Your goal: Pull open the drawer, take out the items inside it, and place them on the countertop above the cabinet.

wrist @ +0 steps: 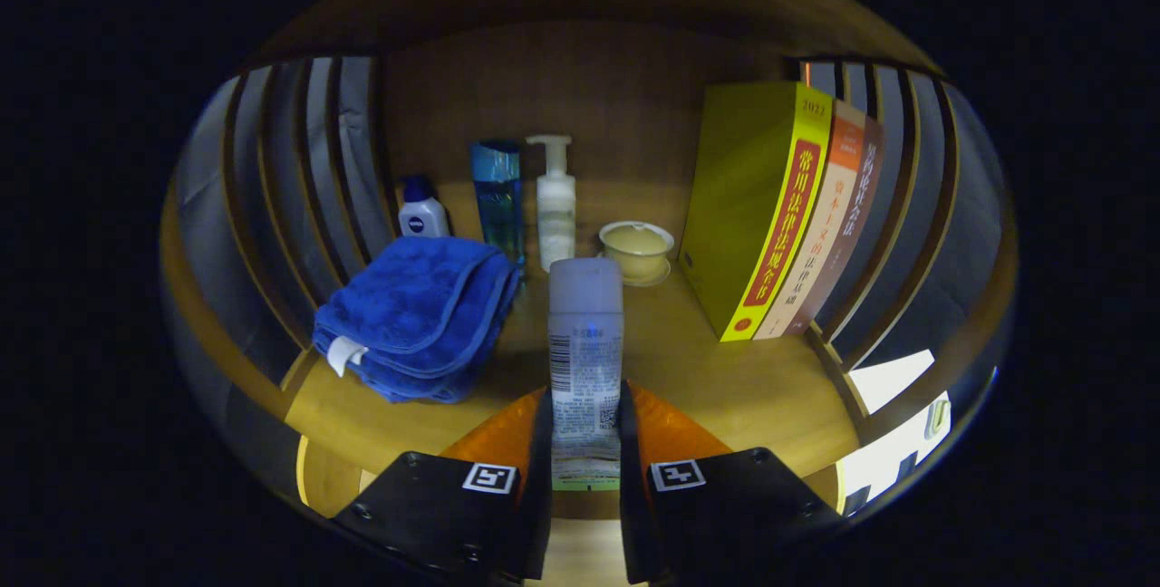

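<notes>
My gripper (585, 442) is shut on a tall translucent white bottle (585, 342) with a frosted cap and a printed label; both fingers press its lower sides. The bottle stands upright over the wooden countertop (752, 388), and whether its base touches the wood is hidden by the fingers. Beyond it, on the same surface, lie a folded blue towel (417, 315), a small white bottle with a blue cap (422, 217), a clear blue bottle (497, 197), a white pump bottle (555, 206) and a pale lidded cup on a saucer (637, 252).
Three upright books (788, 216), the nearest yellow, stand to the right of the held bottle. Slatted wooden side walls (299, 179) close the shelf left and right, and a wooden back panel (580, 89) closes the rear. Bare wood lies between the towel and the books.
</notes>
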Available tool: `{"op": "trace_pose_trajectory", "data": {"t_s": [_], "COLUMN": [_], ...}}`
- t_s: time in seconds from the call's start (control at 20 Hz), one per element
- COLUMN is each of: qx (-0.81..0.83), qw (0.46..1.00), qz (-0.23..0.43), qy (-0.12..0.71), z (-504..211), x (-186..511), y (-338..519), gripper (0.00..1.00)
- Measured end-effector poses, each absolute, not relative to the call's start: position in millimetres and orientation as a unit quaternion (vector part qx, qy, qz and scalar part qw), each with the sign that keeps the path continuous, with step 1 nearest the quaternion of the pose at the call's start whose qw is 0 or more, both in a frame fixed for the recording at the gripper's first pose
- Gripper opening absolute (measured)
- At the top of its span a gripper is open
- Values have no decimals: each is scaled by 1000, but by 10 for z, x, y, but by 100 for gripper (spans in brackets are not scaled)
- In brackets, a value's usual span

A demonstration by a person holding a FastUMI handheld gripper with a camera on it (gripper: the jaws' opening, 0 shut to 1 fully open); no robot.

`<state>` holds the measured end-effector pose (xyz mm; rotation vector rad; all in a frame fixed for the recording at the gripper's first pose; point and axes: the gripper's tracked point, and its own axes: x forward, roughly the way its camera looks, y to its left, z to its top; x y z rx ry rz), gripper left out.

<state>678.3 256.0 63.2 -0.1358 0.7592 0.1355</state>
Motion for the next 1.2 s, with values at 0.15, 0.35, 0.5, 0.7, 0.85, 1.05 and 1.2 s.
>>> {"op": "trace_pose_trajectory", "data": {"t_s": [0.15, 0.35, 0.5, 0.7, 0.85, 1.05, 1.2], "qx": [-32, -41, -43, -41, -38, -26, -16], "qw": [919, 910, 918, 921, 923, 926, 931], "qz": [54, 46, 45, 44, 41, 43, 51], "qy": [390, 409, 391, 386, 381, 375, 360], "z": [379, 216, 217, 222, 161, 164, 286], "x": [6860, 6899, 7003, 6999, 7026, 6979, 6944], "y": [2539, 2455, 2470, 2453, 2462, 2485, 2549], "gripper": [40, 40, 40, 43, 53, 71, 85]}}
